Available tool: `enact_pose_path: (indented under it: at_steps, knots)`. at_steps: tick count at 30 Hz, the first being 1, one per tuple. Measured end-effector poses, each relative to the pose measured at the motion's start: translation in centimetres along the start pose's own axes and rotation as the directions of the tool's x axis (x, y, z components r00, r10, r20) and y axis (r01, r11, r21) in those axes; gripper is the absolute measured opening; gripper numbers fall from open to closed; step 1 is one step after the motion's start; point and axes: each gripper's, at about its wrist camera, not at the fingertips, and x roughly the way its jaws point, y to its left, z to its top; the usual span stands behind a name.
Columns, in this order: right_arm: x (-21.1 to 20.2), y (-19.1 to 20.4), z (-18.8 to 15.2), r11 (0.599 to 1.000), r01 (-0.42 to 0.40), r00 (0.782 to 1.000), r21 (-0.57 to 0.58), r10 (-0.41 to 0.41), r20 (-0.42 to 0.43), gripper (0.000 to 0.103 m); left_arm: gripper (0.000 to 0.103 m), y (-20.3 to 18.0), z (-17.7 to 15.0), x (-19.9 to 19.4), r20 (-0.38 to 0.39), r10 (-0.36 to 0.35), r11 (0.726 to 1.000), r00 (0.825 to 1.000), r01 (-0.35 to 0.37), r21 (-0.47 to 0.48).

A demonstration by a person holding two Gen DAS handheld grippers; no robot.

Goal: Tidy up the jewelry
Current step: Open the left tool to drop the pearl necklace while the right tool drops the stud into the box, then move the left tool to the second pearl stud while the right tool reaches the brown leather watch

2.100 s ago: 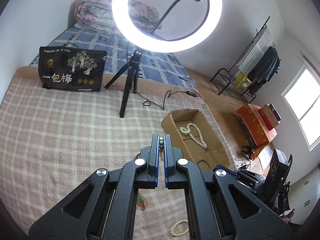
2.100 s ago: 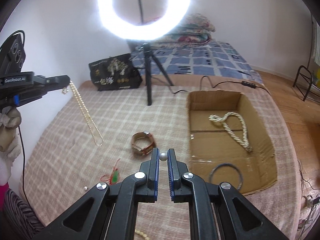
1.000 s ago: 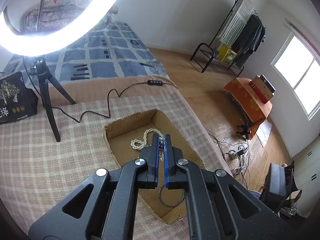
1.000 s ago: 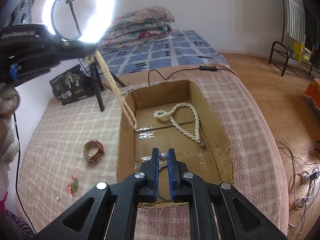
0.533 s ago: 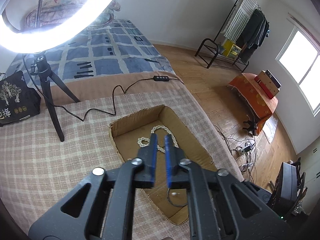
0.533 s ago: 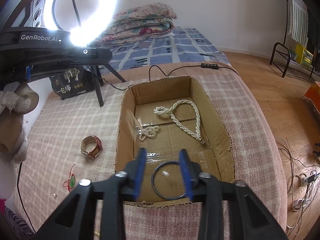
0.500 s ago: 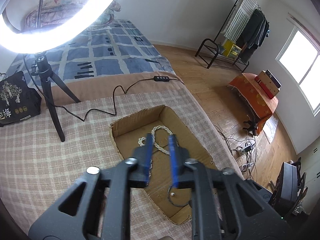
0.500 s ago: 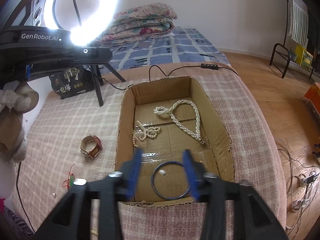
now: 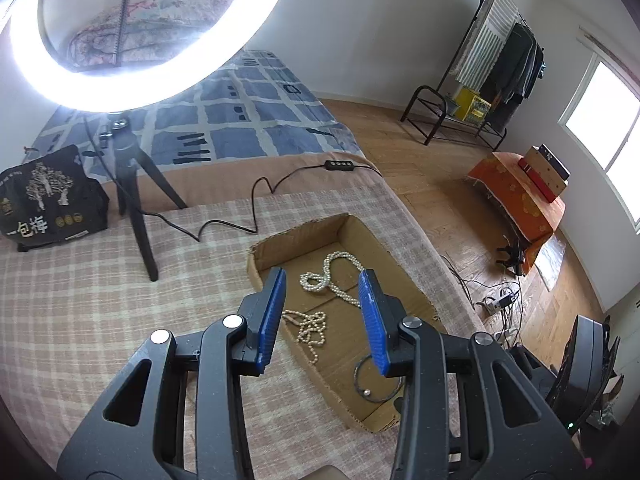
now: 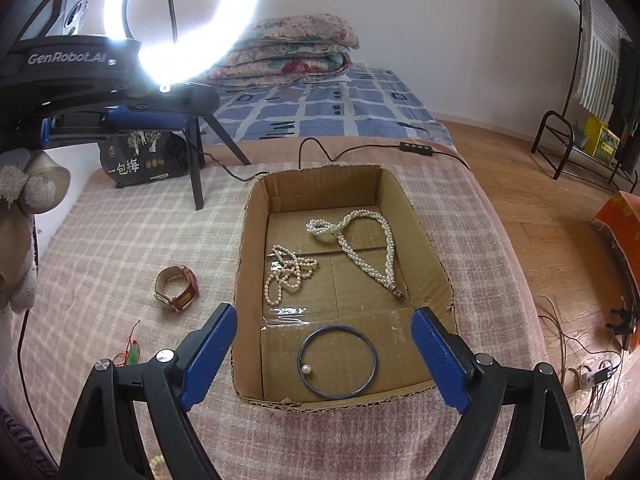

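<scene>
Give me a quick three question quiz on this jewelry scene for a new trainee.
1. True or false: the dark bangle lies inside the cardboard box.
2. Which piece sits outside the box on the checked blanket? A) thick pearl necklace B) brown watch C) thin pearl strand
3. Fill in: both the left tool and the right tool hold ____.

Key: 1 true; 2 B; 3 nothing, jaws open.
</scene>
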Motion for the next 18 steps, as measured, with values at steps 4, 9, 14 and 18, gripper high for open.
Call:
enact_pose_path:
  at_steps: [4, 9, 14, 18]
  knots:
    - [-0.8, 0.5, 0.2, 1.000, -0.003, 1.000, -0.009, 0.003, 0.024, 0.091, 0.038, 1.0, -0.4, -2.1, 0.017, 0.021, 1.000, 1.000, -0.021, -0.004]
    - [-1.7, 1.5, 0.4, 1.000, -0.010, 0.998, -0.016, 0.011, 0.060, 0.091, 0.038, 3.2, -1.3, -5.6, 0.041, 0.048, 0.999, 0.998, -0.047, -0.024]
    - [-2.6, 2.8, 0.4, 0.999, -0.019, 0.995, -0.050, 0.024, 0.098, 0.091, 0.038, 5.5, -3.2, -9.2, 0.060, 0.099, 0.995, 0.993, -0.097, -0.037]
    - [-3.1, 4.0, 0.5, 0.997, -0.030, 0.992, -0.072, 0.039, 0.123, 0.091, 0.038, 7.4, -5.3, -11.4, 0.062, 0.119, 0.991, 0.991, -0.115, -0.062]
